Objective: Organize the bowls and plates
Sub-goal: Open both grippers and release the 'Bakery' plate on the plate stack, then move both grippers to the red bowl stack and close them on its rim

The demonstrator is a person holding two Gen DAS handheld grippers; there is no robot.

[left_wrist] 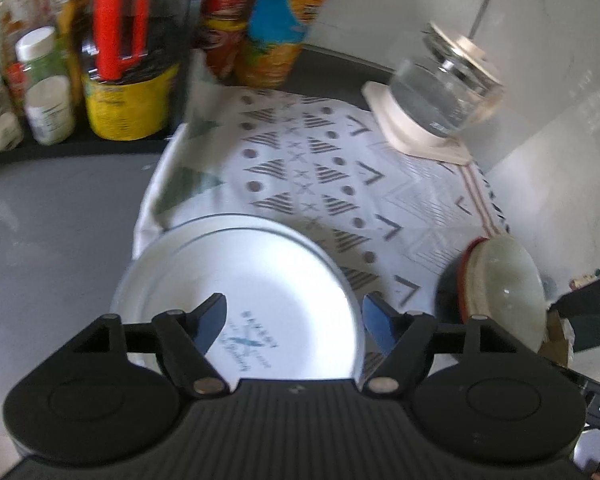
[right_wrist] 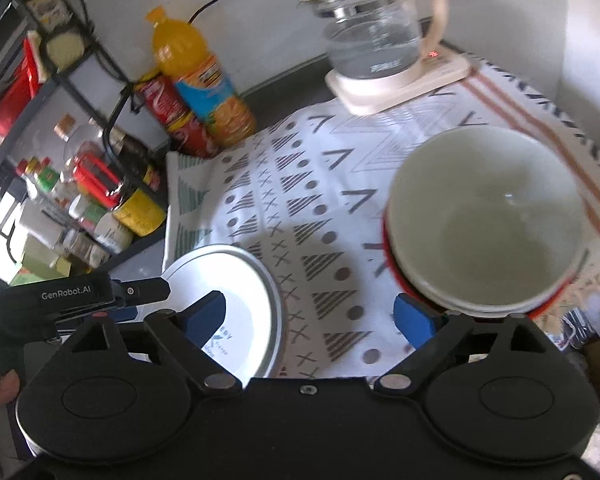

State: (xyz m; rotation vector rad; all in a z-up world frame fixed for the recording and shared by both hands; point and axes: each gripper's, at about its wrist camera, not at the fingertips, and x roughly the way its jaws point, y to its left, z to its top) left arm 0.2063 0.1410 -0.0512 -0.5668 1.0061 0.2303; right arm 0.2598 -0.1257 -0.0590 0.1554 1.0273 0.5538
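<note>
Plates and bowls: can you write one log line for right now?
left gripper: open, nothing held | right gripper: open, nothing held | white plate: on patterned cloth | bowl stack: on cloth

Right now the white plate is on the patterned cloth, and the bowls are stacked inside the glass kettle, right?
Not quite. The white plate is on the patterned cloth, but the bowls are stacked on the cloth too, well apart from the glass kettle. The right wrist view shows it.
</note>
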